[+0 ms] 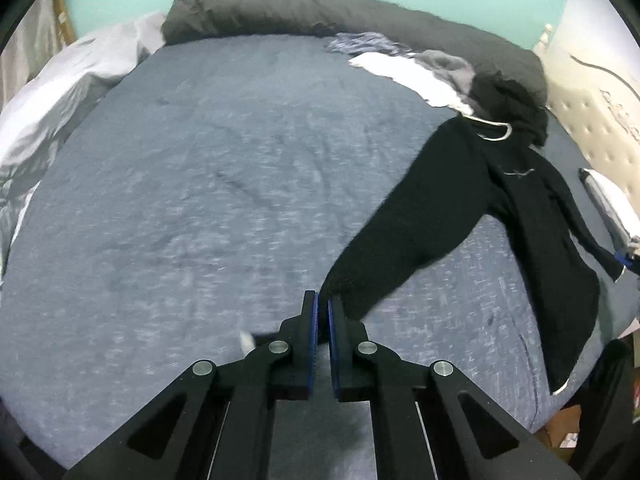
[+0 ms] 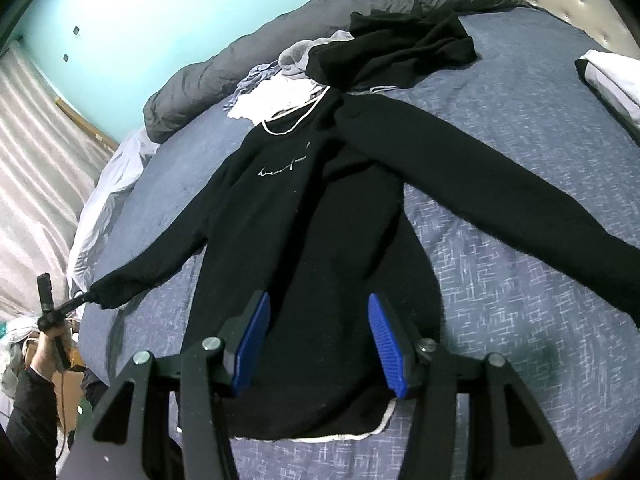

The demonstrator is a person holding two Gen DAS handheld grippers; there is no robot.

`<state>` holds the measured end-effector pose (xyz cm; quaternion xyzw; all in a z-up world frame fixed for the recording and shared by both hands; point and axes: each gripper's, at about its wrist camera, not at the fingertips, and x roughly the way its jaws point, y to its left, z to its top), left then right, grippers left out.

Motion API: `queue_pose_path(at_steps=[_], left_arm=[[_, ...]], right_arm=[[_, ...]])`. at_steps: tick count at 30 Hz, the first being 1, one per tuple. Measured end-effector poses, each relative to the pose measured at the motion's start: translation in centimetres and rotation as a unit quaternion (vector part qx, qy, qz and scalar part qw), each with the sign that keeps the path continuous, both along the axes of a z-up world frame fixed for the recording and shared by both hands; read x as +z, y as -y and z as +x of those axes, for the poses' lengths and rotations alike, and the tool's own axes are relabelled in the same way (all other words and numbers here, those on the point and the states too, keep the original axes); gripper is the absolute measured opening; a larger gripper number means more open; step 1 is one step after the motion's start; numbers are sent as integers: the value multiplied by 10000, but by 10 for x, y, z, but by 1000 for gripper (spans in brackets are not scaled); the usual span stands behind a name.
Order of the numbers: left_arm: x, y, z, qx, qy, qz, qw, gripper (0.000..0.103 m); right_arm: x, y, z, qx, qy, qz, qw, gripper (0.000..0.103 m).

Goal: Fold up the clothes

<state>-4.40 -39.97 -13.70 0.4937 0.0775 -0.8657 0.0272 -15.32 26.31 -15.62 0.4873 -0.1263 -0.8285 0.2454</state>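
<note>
Lying spread face-up on the blue-grey bed cover (image 2: 520, 208), black sweater (image 2: 312, 216), neckline toward twelve o'clock and white-trimmed hem toward six o'clock in the right wrist view, both sleeves stretching out toward eight and four o'clock. Pinching the cuff of the eight o'clock sleeve, left gripper (image 1: 322, 312), blue pads nearly meeting with black cloth caught between them at the tips; reaching from that grip toward two o'clock in the left wrist view, the sleeve itself, lifting off the cover near the cuff. Hovering over the sweater's lower body, right gripper (image 2: 318, 320), blue pads standing about half apart with only fabric below and nothing pressed between them. Resting past the collar at twelve o'clock, a heap of clothes (image 2: 304, 76): a black garment on top, white and pale grey pieces beneath, overlapping one another. Running behind that heap along the turquoise wall (image 2: 168, 4), a rolled dark grey duvet (image 2: 224, 72). Sitting at two o'clock near the cover's edge, a folded white item (image 2: 612, 76). Showing at eight o'clock in the right wrist view, a hand (image 2: 50, 344) gripping the left tool's handle. No boxes or baskets holding anything clearly visible.
</note>
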Motion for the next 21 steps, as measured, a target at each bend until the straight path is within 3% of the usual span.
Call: queue_pose_path(at_steps=[3, 7, 12, 19, 21], left_arm=[[-17, 17, -8, 200, 586, 196, 9979, 5], [-47, 39, -19, 773, 882, -18, 9931, 6], [-53, 48, -18, 933, 719, 9, 9930, 8], [-31, 19, -17, 575, 393, -1, 9976, 23], [-24, 4, -21, 432, 239, 113, 9987, 35]], right_arm=[[-2, 3, 1, 13, 22, -16, 10000, 52], [-3, 10, 2, 71, 44, 10, 10000, 52], [4, 13, 3, 176, -57, 124, 9998, 52], [-6, 10, -6, 86, 52, 86, 9999, 52], [-10, 9, -7, 86, 90, 113, 9999, 52]])
